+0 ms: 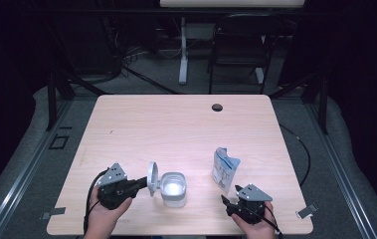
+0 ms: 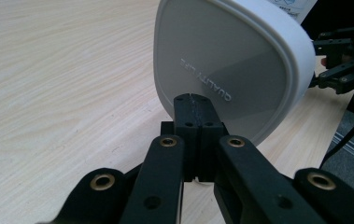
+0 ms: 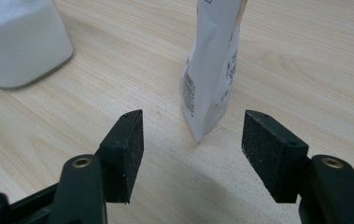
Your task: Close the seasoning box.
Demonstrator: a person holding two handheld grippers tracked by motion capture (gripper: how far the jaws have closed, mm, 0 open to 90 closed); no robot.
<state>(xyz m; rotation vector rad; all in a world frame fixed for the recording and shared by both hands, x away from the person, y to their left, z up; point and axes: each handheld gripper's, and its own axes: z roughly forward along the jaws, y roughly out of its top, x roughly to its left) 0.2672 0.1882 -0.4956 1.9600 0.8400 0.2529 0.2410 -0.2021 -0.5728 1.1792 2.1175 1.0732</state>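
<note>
Pinching the white lid is the left tool; the right tool gapes near a pouch.

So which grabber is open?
The right gripper: its jaws stand wide apart, facing the pouch. The left gripper is shut on the lid.

A light wooden worktop with a dark round hole near its far edge is seen on grey flooring, and a black folding chair is set beyond it.
</note>
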